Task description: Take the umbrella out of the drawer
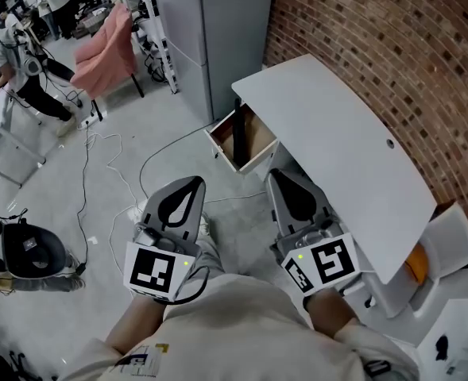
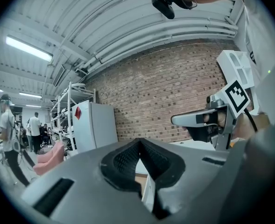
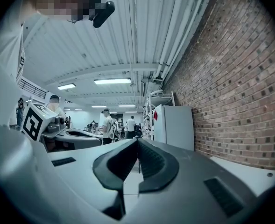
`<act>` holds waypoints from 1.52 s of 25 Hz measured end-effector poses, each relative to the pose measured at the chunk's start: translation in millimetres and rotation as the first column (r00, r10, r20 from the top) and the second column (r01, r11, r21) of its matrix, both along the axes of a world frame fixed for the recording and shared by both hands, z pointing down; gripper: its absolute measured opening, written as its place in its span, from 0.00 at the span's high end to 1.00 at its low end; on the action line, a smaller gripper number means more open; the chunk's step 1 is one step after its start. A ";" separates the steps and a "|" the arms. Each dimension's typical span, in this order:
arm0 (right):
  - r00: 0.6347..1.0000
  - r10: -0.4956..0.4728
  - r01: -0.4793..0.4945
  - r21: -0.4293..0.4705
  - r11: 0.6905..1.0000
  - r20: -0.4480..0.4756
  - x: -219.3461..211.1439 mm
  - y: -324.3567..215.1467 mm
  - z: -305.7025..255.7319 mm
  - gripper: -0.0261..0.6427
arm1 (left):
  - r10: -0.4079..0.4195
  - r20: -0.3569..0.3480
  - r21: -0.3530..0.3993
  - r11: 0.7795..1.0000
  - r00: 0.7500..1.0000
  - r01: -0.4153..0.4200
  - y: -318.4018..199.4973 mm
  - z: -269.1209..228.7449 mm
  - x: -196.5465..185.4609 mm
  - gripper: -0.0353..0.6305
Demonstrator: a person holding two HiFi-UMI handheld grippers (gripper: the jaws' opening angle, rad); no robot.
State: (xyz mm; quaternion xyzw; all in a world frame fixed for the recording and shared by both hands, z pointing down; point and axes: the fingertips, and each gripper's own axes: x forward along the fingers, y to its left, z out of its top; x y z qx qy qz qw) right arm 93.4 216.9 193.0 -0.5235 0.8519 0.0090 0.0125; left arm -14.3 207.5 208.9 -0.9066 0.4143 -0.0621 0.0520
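The left gripper (image 1: 187, 187) is hovering level above the floor, its jaws pressing together on nothing. Just to its right, the right gripper (image 1: 285, 179) is doing the same, its jaws also closed and empty. Beyond both, the drawer (image 1: 224, 151) is standing open under the white desk (image 1: 337, 149). The umbrella is not showing and is probably lying deeper inside. The reach is calling for spreading one gripper's jaws first, entering low and keeping clear of the desk's edge.

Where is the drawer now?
In the head view, the open white drawer with brown inside projects from under the white desk, just ahead of the right gripper.
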 end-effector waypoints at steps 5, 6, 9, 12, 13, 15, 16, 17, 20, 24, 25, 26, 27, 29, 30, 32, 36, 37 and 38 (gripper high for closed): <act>1.000 0.002 -0.003 -0.032 0.999 -0.012 -11.1 -47.4 12.1 0.95 | -0.011 -0.002 -0.019 1.000 1.000 0.011 -46.0 8.7 -16.9 0.94; 1.000 0.001 -0.002 -0.036 0.999 -0.013 -13.9 -58.4 14.2 0.95 | -0.013 -0.004 -0.022 1.000 1.000 0.013 -56.4 10.0 -20.1 0.94; 1.000 0.002 -0.003 -0.050 0.999 -0.020 -22.0 -91.2 21.5 0.95 | -0.013 -0.004 -0.033 0.999 1.000 0.012 -87.1 16.8 -29.2 0.94; 1.000 0.011 -0.013 -0.070 0.997 -0.021 -31.0 -124.1 26.2 0.95 | -0.004 -0.015 -0.051 0.999 1.000 0.004 -119.2 21.4 -38.7 0.94; 1.000 0.015 -0.016 -0.074 0.997 -0.022 -34.8 -135.7 26.4 0.95 | -0.001 -0.015 -0.054 0.999 1.000 0.000 -130.7 21.3 -42.2 0.94; 0.999 0.025 -0.026 -0.083 0.996 -0.022 -42.1 -160.1 25.3 0.95 | 0.009 -0.005 -0.061 0.998 1.000 -0.010 -154.5 20.8 -48.2 0.94; 0.999 0.032 -0.033 -0.089 0.996 -0.022 -45.4 -172.6 23.9 0.95 | 0.018 -0.001 -0.066 0.998 1.000 -0.018 -166.7 20.8 -50.4 0.94; 0.999 0.039 -0.041 -0.093 0.995 -0.021 -49.0 -185.2 22.0 0.95 | 0.028 0.000 -0.071 0.997 1.000 -0.028 -179.1 20.4 -52.3 0.94; 0.998 0.057 -0.059 -0.097 0.994 -0.021 -60.4 -222.2 14.0 0.95 | 0.054 -0.003 -0.077 0.996 0.999 -0.054 -216.8 15.4 -59.4 0.94; 0.995 0.092 -0.094 -0.098 0.991 -0.032 -67.1 -265.3 9.6 0.95 | 0.081 -0.011 -0.077 0.994 0.997 -0.082 -264.0 12.3 -68.6 0.94; 0.994 0.102 -0.104 -0.100 0.989 -0.034 -68.3 -275.7 9.6 0.95 | 0.088 -0.013 -0.077 0.993 0.996 -0.088 -275.1 12.4 -70.8 0.94; 0.993 0.112 -0.115 -0.102 0.988 -0.037 -69.4 -285.7 9.8 0.95 | 0.094 -0.015 -0.075 0.993 0.995 -0.094 -286.0 12.5 -72.9 0.94; 0.992 0.122 -0.125 -0.104 0.987 -0.040 -70.1 -295.1 10.4 0.95 | 0.098 -0.020 -0.072 0.993 0.995 -0.099 -296.3 12.3 -74.8 0.94; 0.989 0.138 -0.142 -0.111 0.984 -0.045 -70.4 -311.5 13.0 0.95 | 0.102 -0.039 -0.070 0.992 0.994 -0.105 -314.6 12.8 -77.6 0.94; 0.989 0.144 -0.148 -0.114 0.982 -0.046 -71.3 -318.9 15.0 0.95 | 0.104 -0.049 -0.075 0.991 0.993 -0.108 -322.9 13.9 -79.5 0.94; 0.988 0.150 -0.154 -0.121 0.981 -0.040 -76.9 -334.2 18.3 0.95 | 0.103 -0.063 -0.087 0.990 0.993 -0.108 -339.3 15.5 -87.2 0.94; 0.985 0.169 -0.173 -0.118 0.978 -0.041 -80.0 -359.0 14.7 0.95 | 0.100 -0.063 -0.087 0.991 0.993 -0.105 -367.1 14.4 -96.0 0.94; 0.983 0.176 -0.180 -0.116 0.977 -0.042 -78.7 -363.0 14.0 0.95 | 0.105 -0.059 -0.089 0.990 0.993 -0.110 -372.1 15.5 -95.8 0.94; 0.983 0.181 -0.185 -0.117 0.976 -0.044 -77.8 -366.5 14.5 0.95 | 0.112 -0.055 -0.092 0.989 0.992 -0.117 -376.6 17.1 -95.2 0.94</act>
